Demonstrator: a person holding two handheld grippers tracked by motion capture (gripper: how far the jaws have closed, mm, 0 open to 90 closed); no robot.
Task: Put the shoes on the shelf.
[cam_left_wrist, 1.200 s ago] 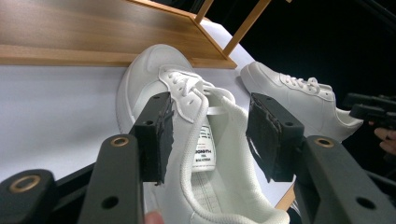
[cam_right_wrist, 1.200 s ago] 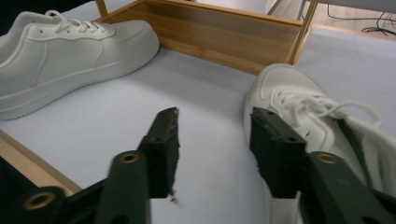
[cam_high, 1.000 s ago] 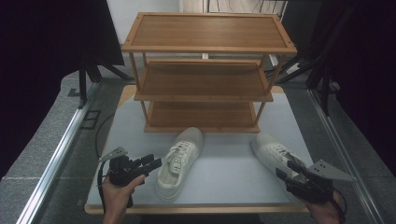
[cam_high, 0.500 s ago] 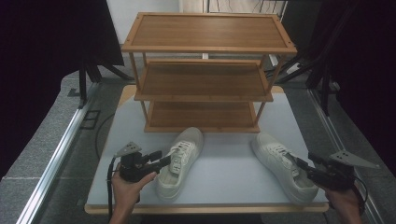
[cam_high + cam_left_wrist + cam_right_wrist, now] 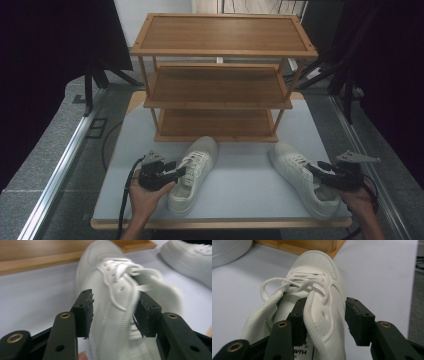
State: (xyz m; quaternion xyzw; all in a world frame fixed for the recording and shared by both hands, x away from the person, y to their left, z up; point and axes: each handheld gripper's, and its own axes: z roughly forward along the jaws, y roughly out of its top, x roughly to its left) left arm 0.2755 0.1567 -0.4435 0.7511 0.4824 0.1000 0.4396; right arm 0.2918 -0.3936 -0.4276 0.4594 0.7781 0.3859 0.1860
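Both hands have slid forward onto the white sneakers on the desk. The left hand-held gripper has its jaws, just narrowing, astride the left sneaker, whose toe points toward the shoe rack. The right hand-held gripper, its jaws also just closing, straddles the right sneaker's collar wall, seemingly not yet pinched.

My tongs' jaws look matt black plastic w/ rough pads; shoes white mesh cloth; rack smooth wood.

In the left gripper view the left shoe is blurred, its heel cut off by the bottom edge, so whether the pads touch its side cannot be told. In the right gripper view, one jaw of the right claw sits inside the right shoe's collar, partly hidden, with the heel cut off below.
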